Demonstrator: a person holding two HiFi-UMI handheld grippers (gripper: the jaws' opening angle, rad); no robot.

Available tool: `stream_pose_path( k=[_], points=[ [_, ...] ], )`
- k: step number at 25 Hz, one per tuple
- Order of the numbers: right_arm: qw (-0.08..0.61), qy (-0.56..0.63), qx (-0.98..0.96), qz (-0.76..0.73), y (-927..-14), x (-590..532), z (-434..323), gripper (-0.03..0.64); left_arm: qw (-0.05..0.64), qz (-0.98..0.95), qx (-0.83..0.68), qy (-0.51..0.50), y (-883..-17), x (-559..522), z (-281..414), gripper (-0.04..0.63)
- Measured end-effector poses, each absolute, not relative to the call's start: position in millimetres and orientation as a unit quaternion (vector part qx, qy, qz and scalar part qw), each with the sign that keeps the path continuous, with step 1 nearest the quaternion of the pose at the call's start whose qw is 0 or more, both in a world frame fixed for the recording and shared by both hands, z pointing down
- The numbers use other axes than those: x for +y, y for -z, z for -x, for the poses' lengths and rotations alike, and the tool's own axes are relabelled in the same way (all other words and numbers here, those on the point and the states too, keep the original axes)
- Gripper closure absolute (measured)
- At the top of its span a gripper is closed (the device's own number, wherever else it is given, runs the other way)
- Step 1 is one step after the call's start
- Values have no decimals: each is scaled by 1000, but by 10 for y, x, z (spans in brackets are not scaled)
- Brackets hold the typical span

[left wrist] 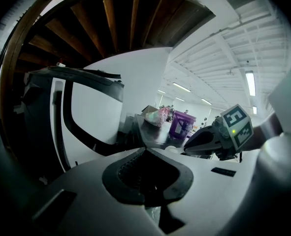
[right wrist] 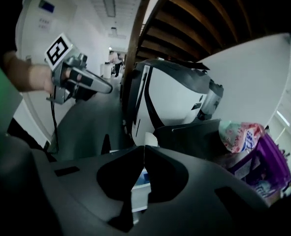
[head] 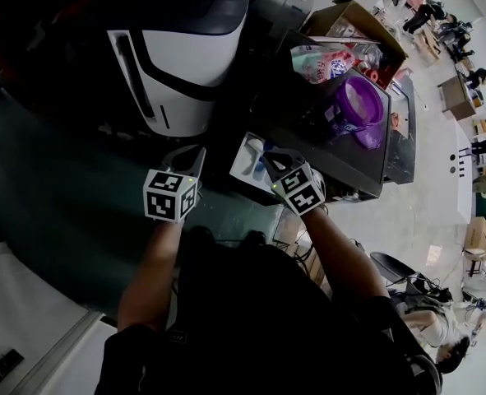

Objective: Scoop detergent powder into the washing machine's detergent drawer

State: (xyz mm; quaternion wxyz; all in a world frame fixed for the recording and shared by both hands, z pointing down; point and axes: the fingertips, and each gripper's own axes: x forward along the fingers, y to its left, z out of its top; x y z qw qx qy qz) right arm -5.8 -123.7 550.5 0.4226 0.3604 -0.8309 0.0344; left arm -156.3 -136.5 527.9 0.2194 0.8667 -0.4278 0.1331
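Both grippers hover low in the head view, in front of the dark washing machine.

Left gripper: fingers pressed together, tips meeting, nothing between them in its own view.

Right gripper: fingers likewise closed tip to tip and empty. Through the gap below the tips we see white plastic with a blue patch, which we take to be the detergent drawer. In the head view the drawer juts from the machine's front at frame centre, just beside the right gripper. We judge it pulled open so that powder can go in from above. We cannot tell whether the gripper touches it.

Powder supply: a purple container and a printed detergent bag stand on the machine's top, right of centre, well apart from both grippers. No scoop is held, so we judge scooping not yet begun. The next move likely calls for opening one gripper and reaching toward the purple container.

A white-and-black appliance fills the upper left.
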Motion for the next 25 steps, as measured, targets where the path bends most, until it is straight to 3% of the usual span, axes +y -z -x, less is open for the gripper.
stream_pose_path(
  k=[7,25],
  points=[
    [313,-131,-861,-379,-5204,-1276,-263,595,212,-867,-430,-135,-5146,-1408,1197,586],
    [141,-237,-881,-384,-4792,-1155,-1627,595,152,-883,-410,-167,-4628,-1282,-236,586]
  ],
)
